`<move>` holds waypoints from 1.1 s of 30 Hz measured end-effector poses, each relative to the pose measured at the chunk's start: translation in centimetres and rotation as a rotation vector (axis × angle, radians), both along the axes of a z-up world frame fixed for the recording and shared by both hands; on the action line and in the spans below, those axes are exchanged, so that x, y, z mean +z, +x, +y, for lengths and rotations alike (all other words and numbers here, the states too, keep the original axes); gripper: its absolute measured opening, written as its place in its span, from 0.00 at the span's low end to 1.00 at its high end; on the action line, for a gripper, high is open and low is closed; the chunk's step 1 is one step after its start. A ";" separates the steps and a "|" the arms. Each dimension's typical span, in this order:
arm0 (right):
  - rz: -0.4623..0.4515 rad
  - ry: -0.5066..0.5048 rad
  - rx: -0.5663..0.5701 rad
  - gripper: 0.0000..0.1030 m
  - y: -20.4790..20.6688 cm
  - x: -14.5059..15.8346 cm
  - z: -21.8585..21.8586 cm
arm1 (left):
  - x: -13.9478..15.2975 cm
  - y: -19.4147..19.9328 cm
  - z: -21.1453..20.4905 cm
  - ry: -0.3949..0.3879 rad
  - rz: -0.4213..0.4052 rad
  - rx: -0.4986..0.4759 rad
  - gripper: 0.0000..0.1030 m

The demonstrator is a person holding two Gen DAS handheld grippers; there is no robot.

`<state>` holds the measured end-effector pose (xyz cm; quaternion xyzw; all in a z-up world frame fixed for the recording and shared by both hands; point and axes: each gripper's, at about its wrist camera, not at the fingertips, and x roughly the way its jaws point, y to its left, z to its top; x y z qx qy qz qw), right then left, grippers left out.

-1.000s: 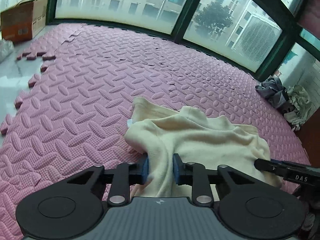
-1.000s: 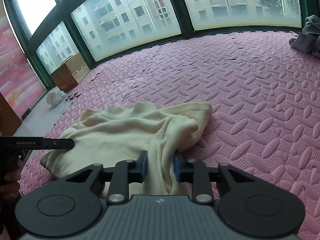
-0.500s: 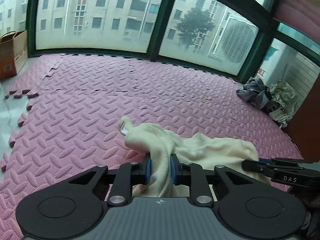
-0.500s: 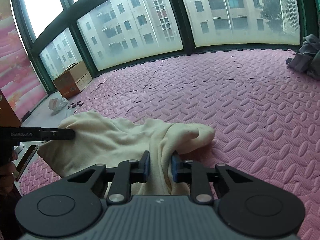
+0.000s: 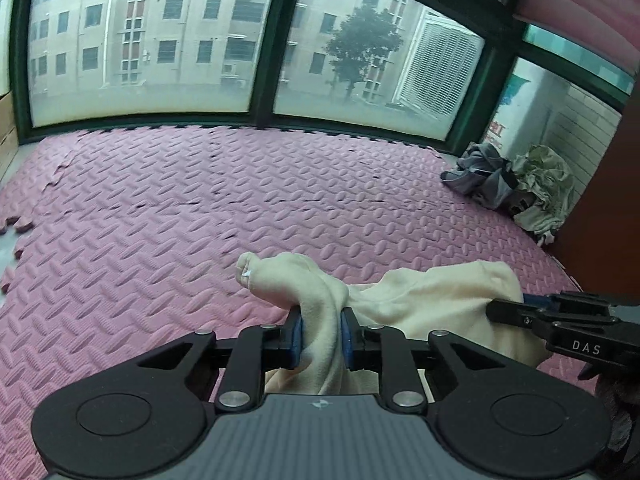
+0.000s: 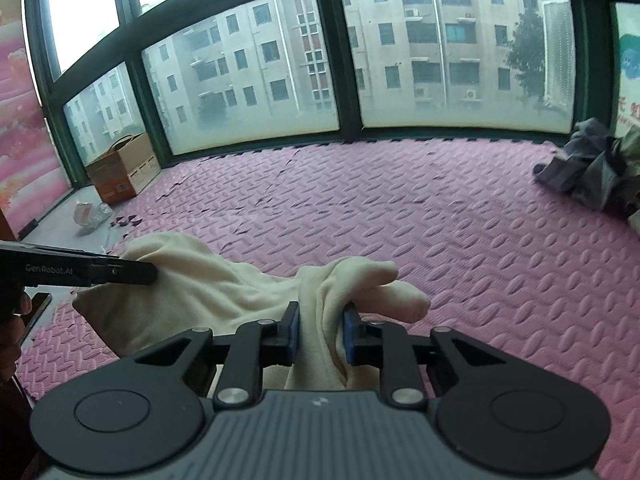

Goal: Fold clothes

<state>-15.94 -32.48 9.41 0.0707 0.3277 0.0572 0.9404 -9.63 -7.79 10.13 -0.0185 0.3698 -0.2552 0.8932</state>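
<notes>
We are holding the cream garment [image 5: 432, 300] up between both grippers, most of it hanging clear of the pink mat [image 5: 200, 208] near its close edge, toward the middle of that edge. In the left wrist view the left gripper [image 5: 321, 334] is pinching a bunched fold, its blue pads [image 5: 296, 336] pressing narrow on the cloth, and a loose end is poking forward past them. In the right wrist view the right gripper [image 6: 321, 330] is doing the same to another bunch, pads tight on the fabric, with a rounded flap drooping ahead over the mat. The cloth is sagging in a slack span between the two grips.

We are judging this as the lift-and-spread step: the garment is gathered, not yet laid flat, and no fold is showing. The next move probably calls for drawing the grippers apart to take out the slack, then lowering the cloth onto open mat so it lies smooth before folding.

Farther out, a pile of other clothes [image 5: 508, 184] is sitting at the mat's far right corner, a cardboard box [image 6: 124, 168] is standing off its far left corner, and windows are running along the far edge.
</notes>
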 end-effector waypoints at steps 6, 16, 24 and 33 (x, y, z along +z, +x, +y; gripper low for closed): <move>-0.011 -0.047 -0.046 0.19 -0.5 1.1 -2.1 | 0.6 0.5 -3.7 0.023 -0.012 -0.048 0.21; -0.019 -0.122 -0.172 0.19 -0.8 2.0 -7.5 | 1.0 1.9 -11.4 0.039 -0.009 -0.128 0.21; -0.005 -0.190 -0.281 0.19 -1.1 1.9 -11.4 | 0.4 2.7 -17.3 0.042 0.002 -0.180 0.21; 0.034 -0.254 -0.417 0.19 -1.5 1.0 -15.3 | -0.2 2.8 -22.7 0.035 0.007 -0.238 0.21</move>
